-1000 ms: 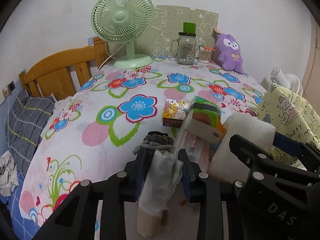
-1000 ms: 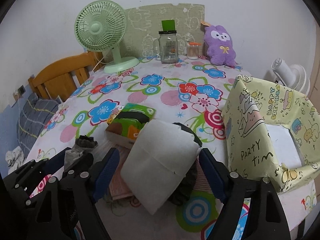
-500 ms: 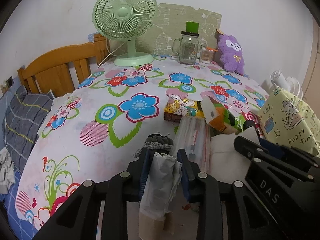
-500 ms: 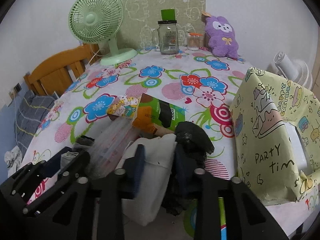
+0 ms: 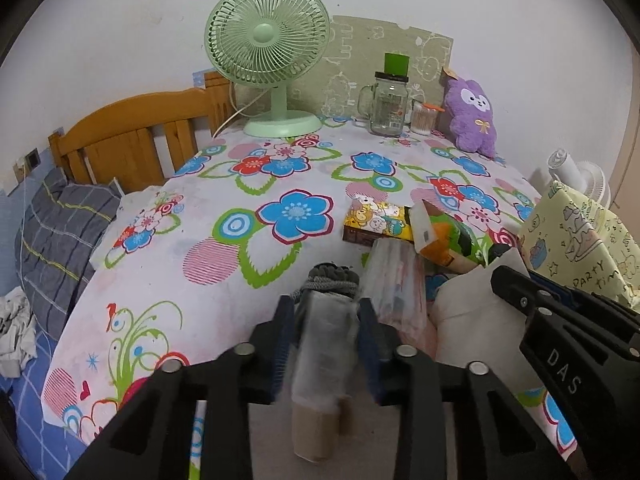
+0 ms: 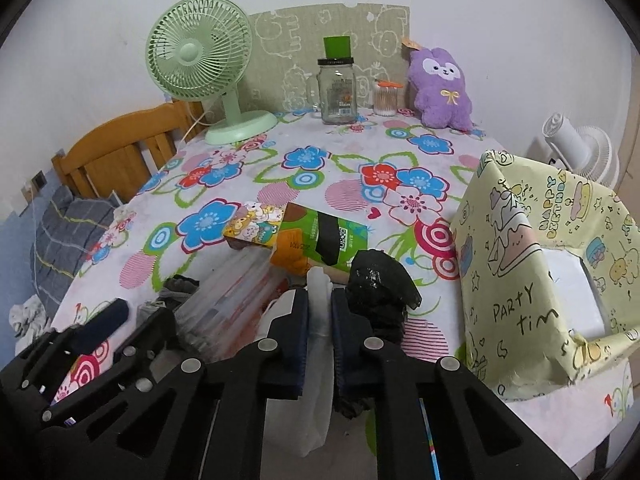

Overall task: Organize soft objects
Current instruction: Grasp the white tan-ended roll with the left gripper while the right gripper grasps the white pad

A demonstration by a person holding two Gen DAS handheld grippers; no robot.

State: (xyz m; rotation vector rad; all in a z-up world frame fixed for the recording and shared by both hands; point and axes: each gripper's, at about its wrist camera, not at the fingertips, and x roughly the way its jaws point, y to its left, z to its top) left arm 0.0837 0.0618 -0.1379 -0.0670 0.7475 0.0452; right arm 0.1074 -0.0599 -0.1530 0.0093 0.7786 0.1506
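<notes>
My left gripper point(image 5: 325, 316) is shut on a pale wrapped roll point(image 5: 323, 354) that hangs down past the table's near edge, with a grey knit sock point(image 5: 330, 278) just beyond its tips. My right gripper point(image 6: 320, 300) is shut on a white soft packet point(image 6: 318, 304); the packet also shows in the left wrist view point(image 5: 464, 312). A crumpled black cloth point(image 6: 380, 284) lies right beside the right finger. A yellow party-print box point(image 6: 532, 264) with an open top stands to the right.
A clear plastic pouch point(image 6: 236, 292), a green-orange carton point(image 6: 320, 244) and a cartoon-print box point(image 5: 378, 224) lie mid-table. A green fan point(image 5: 272, 64), a glass jar point(image 5: 390, 100) and a purple plush point(image 6: 440, 88) stand at the back. A wooden headboard point(image 5: 132, 148) and bed lie to the left.
The right gripper closed from wide open onto the white packet and squeezed it thin. The left gripper kept its hold on the wrapped roll. The carton now lies flat on the table.
</notes>
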